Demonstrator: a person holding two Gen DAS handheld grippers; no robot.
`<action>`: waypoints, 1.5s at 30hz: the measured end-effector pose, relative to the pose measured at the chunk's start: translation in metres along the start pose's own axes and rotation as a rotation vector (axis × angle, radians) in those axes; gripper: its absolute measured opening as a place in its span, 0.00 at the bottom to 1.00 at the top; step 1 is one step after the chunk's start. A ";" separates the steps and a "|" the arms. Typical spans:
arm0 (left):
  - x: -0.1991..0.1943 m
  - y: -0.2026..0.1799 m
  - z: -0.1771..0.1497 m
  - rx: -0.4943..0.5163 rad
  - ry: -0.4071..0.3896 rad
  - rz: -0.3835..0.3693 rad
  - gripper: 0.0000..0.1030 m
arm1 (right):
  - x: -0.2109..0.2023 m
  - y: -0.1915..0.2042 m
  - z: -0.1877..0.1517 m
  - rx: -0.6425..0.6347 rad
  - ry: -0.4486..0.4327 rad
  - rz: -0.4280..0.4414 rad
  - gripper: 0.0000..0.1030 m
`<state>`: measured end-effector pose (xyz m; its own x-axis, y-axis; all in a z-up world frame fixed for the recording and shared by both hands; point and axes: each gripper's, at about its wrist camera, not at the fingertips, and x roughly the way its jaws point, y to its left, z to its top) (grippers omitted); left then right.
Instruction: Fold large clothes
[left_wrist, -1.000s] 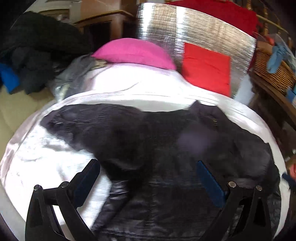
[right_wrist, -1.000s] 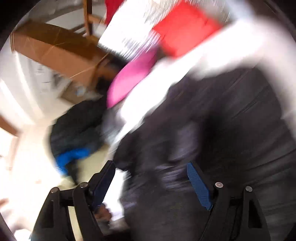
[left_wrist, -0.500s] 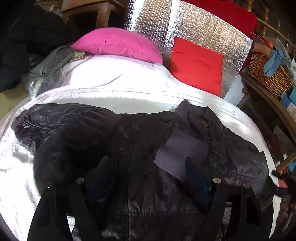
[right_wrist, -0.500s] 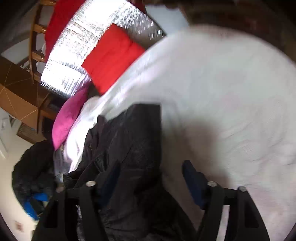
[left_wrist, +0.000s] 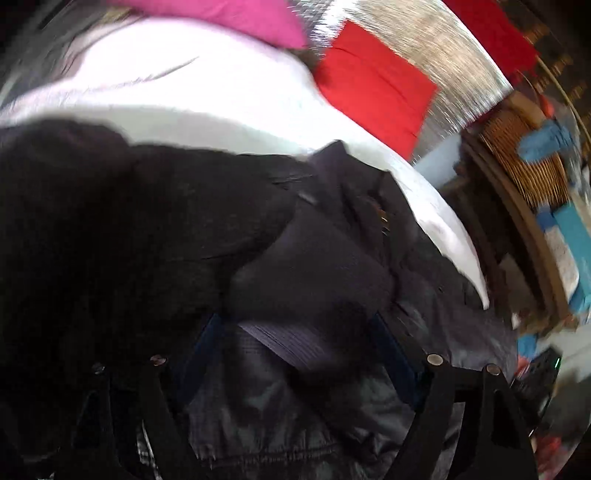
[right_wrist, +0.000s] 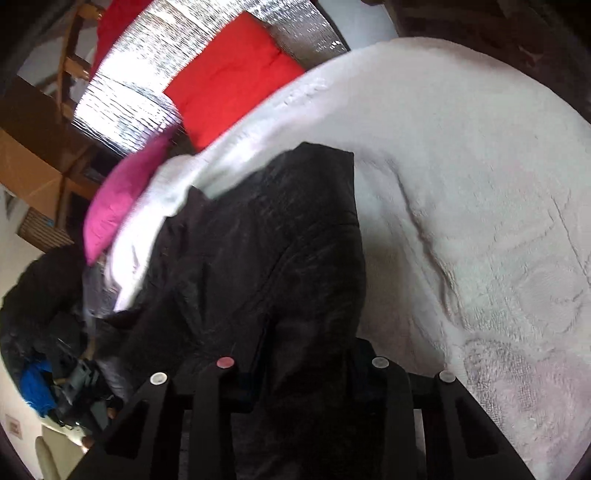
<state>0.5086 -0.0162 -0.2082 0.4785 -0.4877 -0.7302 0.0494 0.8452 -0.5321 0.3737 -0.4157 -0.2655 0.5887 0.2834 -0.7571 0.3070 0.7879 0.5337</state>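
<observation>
A large black jacket (left_wrist: 155, 229) lies spread on a white bedspread (left_wrist: 207, 96); its collar and a grey ribbed cuff (left_wrist: 295, 343) lie near the middle. My left gripper (left_wrist: 295, 343) is open, low over the jacket, with the cuff between its blue-padded fingers (left_wrist: 391, 350). In the right wrist view the jacket (right_wrist: 280, 236) fills the centre. My right gripper (right_wrist: 303, 373) is narrowed with black jacket fabric bunched between its fingers; the pads are hidden by the cloth.
A pink pillow (left_wrist: 236, 14) and a red cushion (left_wrist: 373, 85) lean on a silver foil panel (left_wrist: 436, 48) at the bed's head. A wicker basket (left_wrist: 524, 162) stands to the right. A dark clothes pile (right_wrist: 40, 306) lies off the bed's left side.
My left gripper has dropped closer to the jacket, over the grey cuff. My right gripper has closed in on the jacket fabric, which now fills its jaws.
</observation>
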 end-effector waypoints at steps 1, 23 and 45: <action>0.001 0.005 0.001 -0.030 -0.009 -0.019 0.81 | 0.000 0.000 -0.001 -0.001 0.001 -0.002 0.35; -0.083 -0.009 -0.005 0.127 -0.096 0.058 0.22 | -0.001 -0.001 -0.005 0.016 -0.027 -0.034 0.35; -0.076 0.025 -0.017 0.073 -0.030 0.164 0.48 | -0.043 0.001 0.002 0.042 -0.121 -0.026 0.36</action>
<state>0.4592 0.0380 -0.1733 0.5110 -0.3360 -0.7912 0.0318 0.9272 -0.3732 0.3498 -0.4278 -0.2313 0.6655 0.1931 -0.7210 0.3531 0.7696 0.5320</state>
